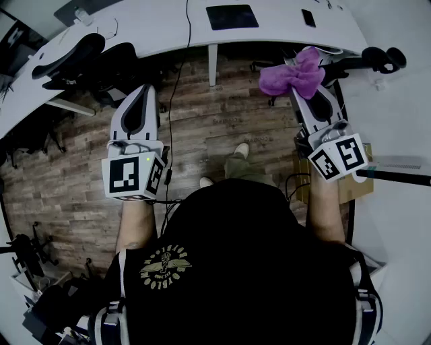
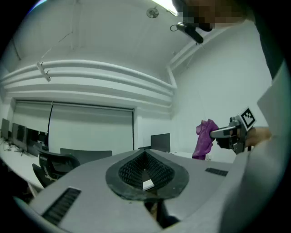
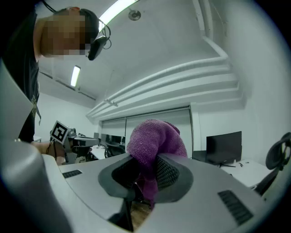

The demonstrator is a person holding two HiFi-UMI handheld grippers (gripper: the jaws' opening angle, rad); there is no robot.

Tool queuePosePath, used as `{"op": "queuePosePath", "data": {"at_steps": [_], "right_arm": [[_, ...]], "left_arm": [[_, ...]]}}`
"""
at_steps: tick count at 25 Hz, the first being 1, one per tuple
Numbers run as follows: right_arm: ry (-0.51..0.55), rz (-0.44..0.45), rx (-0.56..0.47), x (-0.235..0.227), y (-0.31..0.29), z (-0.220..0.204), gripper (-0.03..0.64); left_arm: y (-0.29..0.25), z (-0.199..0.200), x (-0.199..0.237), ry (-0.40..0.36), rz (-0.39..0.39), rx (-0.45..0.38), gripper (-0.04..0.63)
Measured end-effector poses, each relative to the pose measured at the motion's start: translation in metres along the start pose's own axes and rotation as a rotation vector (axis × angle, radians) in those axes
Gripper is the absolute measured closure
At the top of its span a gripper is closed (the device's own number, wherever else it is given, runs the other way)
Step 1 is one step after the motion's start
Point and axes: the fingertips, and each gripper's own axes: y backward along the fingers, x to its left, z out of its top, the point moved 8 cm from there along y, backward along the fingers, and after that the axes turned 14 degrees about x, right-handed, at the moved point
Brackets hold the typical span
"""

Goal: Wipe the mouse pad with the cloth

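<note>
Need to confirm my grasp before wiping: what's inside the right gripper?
A purple cloth is clamped in the right gripper, bunched up above the jaws with a tail hanging below. The pinched part is hidden between the jaws; nothing else shows there.

Beyond the left gripper: black office chairs tucked under a curved white desk. Beyond the right gripper: a dark phone on that desk. Below both: wood-plank floor. Between them: a black cable hanging from the desk.

At desk: chair L, chair R; mid open.
</note>
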Motion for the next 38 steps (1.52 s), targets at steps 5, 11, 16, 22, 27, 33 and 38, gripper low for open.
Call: {"op": "queuePosePath", "data": {"at_steps": [5, 11, 16, 22, 27, 33, 38], "right_arm": [[0.011, 0.029, 0.046, 0.025, 0.009, -0.008, 0.534], [-0.016, 0.043, 0.063, 0.016, -0.002, -0.011, 0.532], [-0.07, 0.029, 0.091, -0.02, -0.023, -0.021, 0.532], [-0.12, 0.024, 0.113, -0.068, -0.053, -0.033, 0.532], [-0.111, 0.032, 0.115, -0.101, -0.073, -0.035, 0.532], [-0.101, 0.048, 0.112, -0.132, -0.085, -0.029, 0.532], [-0.095, 0.055, 0.094, -0.163, -0.089, -0.025, 0.532]], "left_arm": [[0.022, -0.007, 0.008, 0.031, 0.03, -0.002, 0.594], [0.005, -0.009, 0.015, 0.03, 0.032, 0.015, 0.594], [-0.028, -0.011, 0.015, 0.019, 0.031, 0.058, 0.593], [-0.069, -0.016, 0.011, 0.007, 0.023, 0.119, 0.594], [-0.104, -0.015, 0.002, 0.002, 0.024, 0.133, 0.592], [-0.133, -0.006, 0.006, -0.001, 0.076, 0.131, 0.592], [-0.152, 0.007, 0.008, -0.01, 0.129, 0.116, 0.592]]}}
